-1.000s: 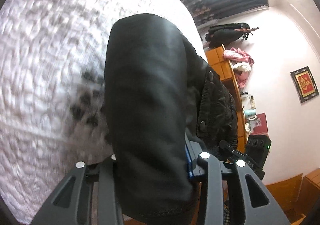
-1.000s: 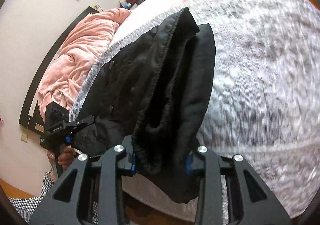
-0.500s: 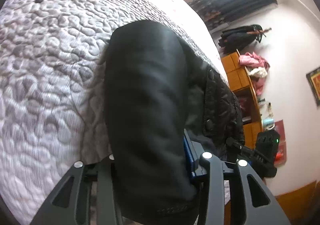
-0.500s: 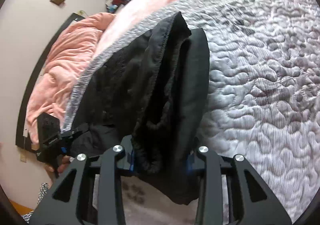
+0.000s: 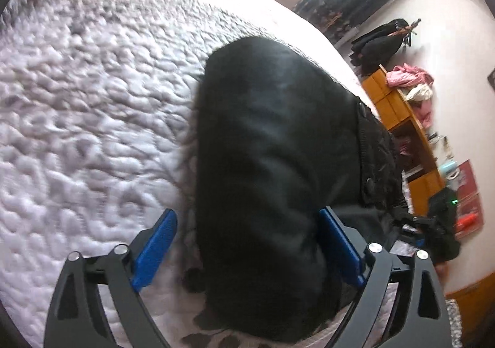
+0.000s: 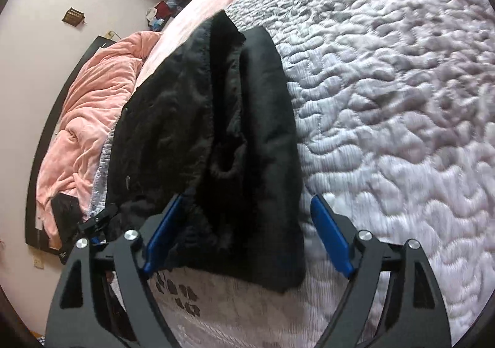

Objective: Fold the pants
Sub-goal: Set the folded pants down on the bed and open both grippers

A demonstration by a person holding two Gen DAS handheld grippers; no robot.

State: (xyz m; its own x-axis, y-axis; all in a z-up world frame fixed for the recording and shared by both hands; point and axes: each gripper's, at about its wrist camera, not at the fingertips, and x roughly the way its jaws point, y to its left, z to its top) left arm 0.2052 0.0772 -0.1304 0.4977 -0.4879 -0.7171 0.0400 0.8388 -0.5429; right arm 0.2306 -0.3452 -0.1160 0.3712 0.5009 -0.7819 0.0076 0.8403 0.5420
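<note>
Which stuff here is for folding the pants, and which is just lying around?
For the job:
- black pants, lying on the quilt
- left gripper, opening
- right gripper, opening

Just lying around:
- pink blanket
- wooden shelves with pink clothes
- black bag on the wall

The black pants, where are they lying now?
In both wrist views the black pants lie on the grey quilt, between each opening gripper's blue pads, near the bed's edge.
</note>
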